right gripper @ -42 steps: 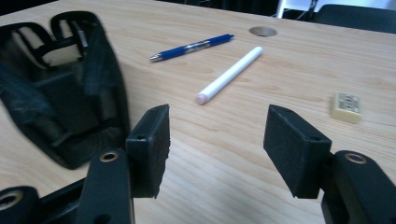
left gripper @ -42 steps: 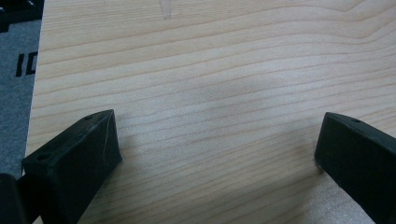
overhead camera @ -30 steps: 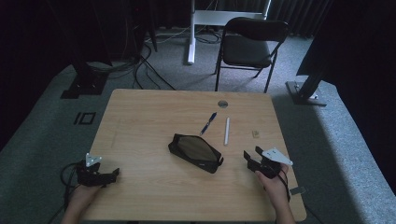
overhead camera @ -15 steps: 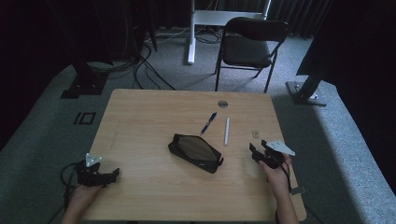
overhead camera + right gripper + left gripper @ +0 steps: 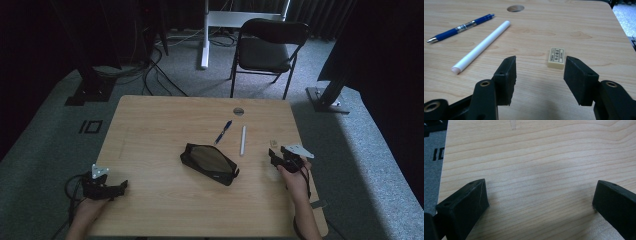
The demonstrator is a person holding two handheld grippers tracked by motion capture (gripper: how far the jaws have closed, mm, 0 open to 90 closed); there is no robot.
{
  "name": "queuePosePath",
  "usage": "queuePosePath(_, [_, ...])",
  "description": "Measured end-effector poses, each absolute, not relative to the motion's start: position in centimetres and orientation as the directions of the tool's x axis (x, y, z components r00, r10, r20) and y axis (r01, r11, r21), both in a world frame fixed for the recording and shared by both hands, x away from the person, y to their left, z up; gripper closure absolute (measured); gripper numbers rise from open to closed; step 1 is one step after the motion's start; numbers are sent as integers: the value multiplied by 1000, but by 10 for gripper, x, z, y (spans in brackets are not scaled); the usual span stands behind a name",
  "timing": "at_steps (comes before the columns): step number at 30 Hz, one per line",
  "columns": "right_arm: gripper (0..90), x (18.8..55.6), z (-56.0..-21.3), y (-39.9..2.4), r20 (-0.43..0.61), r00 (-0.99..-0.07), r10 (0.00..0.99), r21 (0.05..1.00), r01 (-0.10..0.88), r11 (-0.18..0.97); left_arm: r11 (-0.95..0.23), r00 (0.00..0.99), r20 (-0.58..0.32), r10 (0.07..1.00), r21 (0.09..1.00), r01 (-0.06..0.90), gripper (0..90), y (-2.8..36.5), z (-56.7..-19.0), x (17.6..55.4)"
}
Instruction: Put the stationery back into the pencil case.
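A: Two grippers are in use; starting at the left edge of the table [image 5: 150, 125], the left gripper [image 5: 121, 186] rests near the front left corner, held level, with its jaws set wide apart and nothing between them; its own camera shows bare wood grain between the two black pads.

B: Centre section: a black pencil case [image 5: 209, 163] lies diagonally on the wood; beyond it, a blue pen [image 5: 223, 132] and a white pen [image 5: 243, 140] lie side by side but apart, with a round cable hole [image 5: 238, 111] near the far edge.

A: Right section: the right gripper [image 5: 273, 158] is held low over the table by the person's right hand [image 5: 295, 180]; its jaws stand partly apart and have just been closing slightly; nothing sits between the pads.

B: Target item: a small cream eraser [image 5: 556, 58] lies flat on the table just ahead of the right gripper's jaws, nearer the right-hand pad; it is untouched; the white pen lies well to its left.
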State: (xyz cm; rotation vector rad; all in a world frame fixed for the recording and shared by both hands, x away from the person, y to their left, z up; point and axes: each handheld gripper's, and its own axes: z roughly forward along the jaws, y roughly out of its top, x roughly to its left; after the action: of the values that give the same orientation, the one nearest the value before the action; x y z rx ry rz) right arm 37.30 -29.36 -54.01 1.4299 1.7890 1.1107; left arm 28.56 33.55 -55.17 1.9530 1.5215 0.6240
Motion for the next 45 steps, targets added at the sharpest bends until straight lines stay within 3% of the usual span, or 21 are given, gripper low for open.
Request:
queuePosePath(27, [480,421,-546,-297,62,-186,981,842,537,49,-183,241,13,970,690,700,1,336,-552,286])
queuePosePath(45, [545,436,-549,-295,16,-170,985,798,596,90,-183,241,13,970,690,700,1,336,-552,286])
